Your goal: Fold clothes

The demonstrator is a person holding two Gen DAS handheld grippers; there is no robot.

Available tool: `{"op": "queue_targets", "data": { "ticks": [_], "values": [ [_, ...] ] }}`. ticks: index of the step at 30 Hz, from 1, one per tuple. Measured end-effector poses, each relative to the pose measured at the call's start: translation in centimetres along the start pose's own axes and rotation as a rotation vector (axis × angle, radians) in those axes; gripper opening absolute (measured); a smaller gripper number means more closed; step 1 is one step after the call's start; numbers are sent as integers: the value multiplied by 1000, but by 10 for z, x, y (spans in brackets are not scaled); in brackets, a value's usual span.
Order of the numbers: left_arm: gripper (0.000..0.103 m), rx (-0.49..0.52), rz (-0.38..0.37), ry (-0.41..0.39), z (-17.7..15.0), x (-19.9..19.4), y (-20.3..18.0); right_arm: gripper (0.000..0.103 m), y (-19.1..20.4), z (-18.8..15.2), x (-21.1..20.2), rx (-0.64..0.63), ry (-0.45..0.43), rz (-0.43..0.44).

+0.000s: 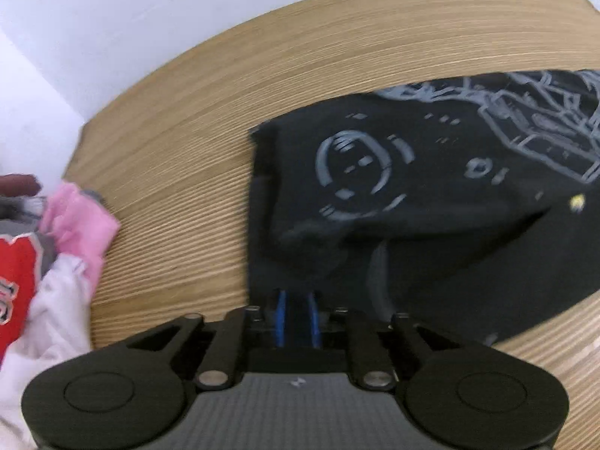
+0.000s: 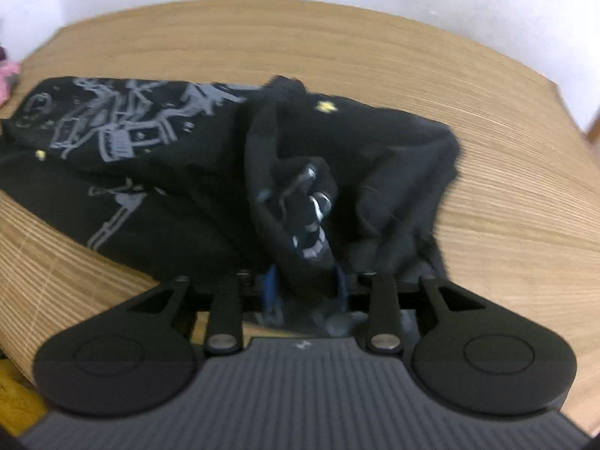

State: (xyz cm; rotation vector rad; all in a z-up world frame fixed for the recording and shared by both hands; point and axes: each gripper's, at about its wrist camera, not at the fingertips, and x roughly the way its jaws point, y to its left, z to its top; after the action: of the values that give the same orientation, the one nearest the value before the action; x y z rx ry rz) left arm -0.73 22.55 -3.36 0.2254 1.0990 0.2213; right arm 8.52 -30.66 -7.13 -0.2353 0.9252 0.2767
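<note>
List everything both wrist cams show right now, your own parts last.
black T-shirt: one, black with grey print and small yellow spots, spread and partly bunched on the table
clothes pile: one heap, pink, white, red and grey, at the table's left edge
table: one, light wood grain, against a white wall
left claw: one, black with blue pads, shut on the shirt's near edge
right claw: one, black with blue pads, shut on a bunched fold of the shirt

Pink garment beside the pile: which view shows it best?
The left wrist view: the pink garment lies large at the left edge, beside red and white clothes. The right wrist view catches only a small pink scrap at its far left.
</note>
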Motion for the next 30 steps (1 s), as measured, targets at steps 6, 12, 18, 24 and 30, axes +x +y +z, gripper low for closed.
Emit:
{"op": "queue_targets", "data": {
  "ticks": [6, 12, 18, 24, 30],
  "values": [
    [64, -41, 43, 10, -12, -8, -1, 45, 20, -5, -59, -43, -84, -119],
    [76, -157, 68, 81, -16, -17, -15, 73, 89, 23, -49, -224, -232, 38],
    [81, -213, -5, 106, -24, -20, 1, 73, 174, 49, -24, -182, -233, 206],
    [81, -148, -103, 112, -29, -10, 29, 73, 258, 65, -10, -181, -213, 235],
    [81, -131, -161, 108, -35, 5, 58, 73, 333, 72, 0, -187, -181, 228]
  ]
}}
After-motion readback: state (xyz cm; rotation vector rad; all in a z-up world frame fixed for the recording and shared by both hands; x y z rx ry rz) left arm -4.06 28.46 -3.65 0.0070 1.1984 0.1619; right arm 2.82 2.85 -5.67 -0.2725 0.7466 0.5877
